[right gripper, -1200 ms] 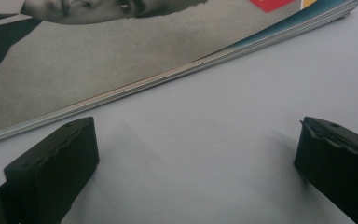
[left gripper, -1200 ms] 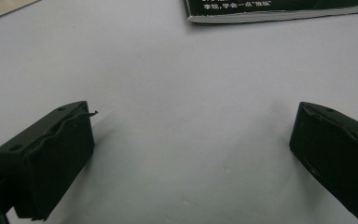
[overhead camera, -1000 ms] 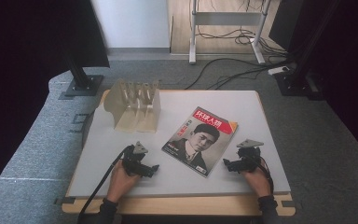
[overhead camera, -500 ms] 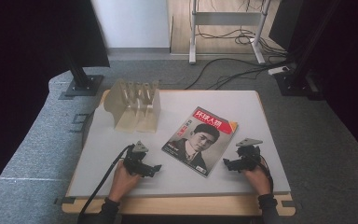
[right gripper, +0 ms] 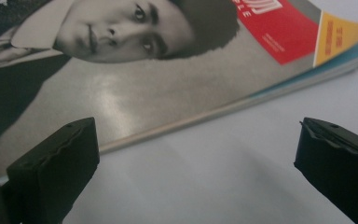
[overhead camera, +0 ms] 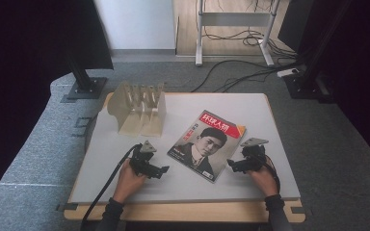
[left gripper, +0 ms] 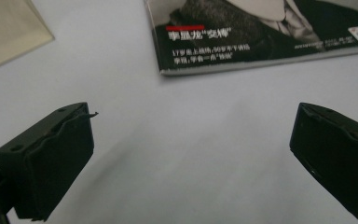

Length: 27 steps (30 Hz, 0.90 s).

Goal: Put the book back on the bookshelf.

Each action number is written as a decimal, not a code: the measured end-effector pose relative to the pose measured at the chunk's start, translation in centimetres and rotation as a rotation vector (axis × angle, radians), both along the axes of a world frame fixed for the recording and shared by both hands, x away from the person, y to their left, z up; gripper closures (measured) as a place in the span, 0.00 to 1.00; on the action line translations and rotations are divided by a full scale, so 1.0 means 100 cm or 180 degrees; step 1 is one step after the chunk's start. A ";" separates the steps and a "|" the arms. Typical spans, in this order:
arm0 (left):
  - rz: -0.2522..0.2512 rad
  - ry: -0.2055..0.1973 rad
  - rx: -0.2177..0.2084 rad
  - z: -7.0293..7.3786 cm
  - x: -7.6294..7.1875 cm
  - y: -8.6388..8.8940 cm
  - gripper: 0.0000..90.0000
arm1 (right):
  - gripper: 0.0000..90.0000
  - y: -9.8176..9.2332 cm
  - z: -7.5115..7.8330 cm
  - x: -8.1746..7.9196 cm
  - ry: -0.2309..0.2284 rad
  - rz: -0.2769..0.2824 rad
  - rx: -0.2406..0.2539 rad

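Observation:
A magazine (overhead camera: 206, 144) with a portrait cover and red title lies flat in the middle of the white table (overhead camera: 270, 115), turned at an angle. My left gripper (overhead camera: 163, 169) rests on the table just left of the magazine's near corner, jaws wide open and empty. In the left gripper view its gripper (left gripper: 191, 158) faces the magazine's bottom edge (left gripper: 261, 51) over bare table. My right gripper (overhead camera: 232, 166) sits just right of the magazine, open and empty. In the right gripper view its gripper (right gripper: 196, 168) points at the magazine's long edge (right gripper: 168, 93).
A beige wooden rack (overhead camera: 139, 107) with upright dividers stands at the table's back left; its corner (left gripper: 9, 32) appears in the left gripper view. Stands, cables and a metal frame (overhead camera: 236, 19) are on the floor beyond the table.
Both hands have stayed nearly still beside the magazine; the jaws remain open and the magazine has not moved.

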<state>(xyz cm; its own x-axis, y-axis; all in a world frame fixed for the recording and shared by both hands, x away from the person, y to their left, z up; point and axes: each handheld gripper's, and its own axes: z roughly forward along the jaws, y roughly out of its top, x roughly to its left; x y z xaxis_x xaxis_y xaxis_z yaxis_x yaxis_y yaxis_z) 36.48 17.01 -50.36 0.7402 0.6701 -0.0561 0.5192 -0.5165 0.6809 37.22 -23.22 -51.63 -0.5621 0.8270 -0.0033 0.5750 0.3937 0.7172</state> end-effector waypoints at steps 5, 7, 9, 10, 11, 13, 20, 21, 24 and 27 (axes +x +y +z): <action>-0.0038 0.0024 0.0028 0.005 0.007 -0.005 0.00 | 0.00 0.005 0.004 0.005 -0.0045 0.0091 -0.0021; -0.0077 0.0031 0.0115 0.007 0.013 -0.011 0.00 | 0.00 0.008 0.006 0.009 -0.0069 0.0190 -0.0016; -0.0091 0.0027 0.0096 0.008 0.016 -0.014 0.00 | 0.00 0.010 0.007 0.011 -0.0080 0.0217 -0.0020; -0.0105 0.0028 0.0112 0.009 0.018 -0.017 0.00 | 0.00 0.011 0.007 0.013 -0.0085 0.0238 -0.0026; -0.0105 0.0028 0.0112 0.009 0.018 -0.017 0.00 | 0.00 0.011 0.007 0.013 -0.0085 0.0238 -0.0026; -0.0120 -0.0028 0.0131 0.009 0.022 -0.024 0.00 | 0.00 0.014 0.008 0.019 -0.0107 0.0265 -0.0033; -0.0161 -0.0011 0.0175 0.009 0.035 -0.038 0.00 | 0.00 0.018 0.008 0.036 -0.0097 0.0401 0.0091; -0.0174 -0.0037 0.0239 0.009 0.038 -0.042 0.00 | 0.00 0.018 0.008 0.038 -0.0095 0.0408 0.0098; -0.0195 -0.0010 0.0234 0.009 0.043 -0.046 0.00 | 0.00 0.019 0.007 0.043 -0.0092 0.0432 0.0067; -0.0196 -0.0024 0.0276 0.008 0.052 -0.052 0.00 | 0.00 0.019 0.002 0.053 -0.0058 0.0433 -0.0003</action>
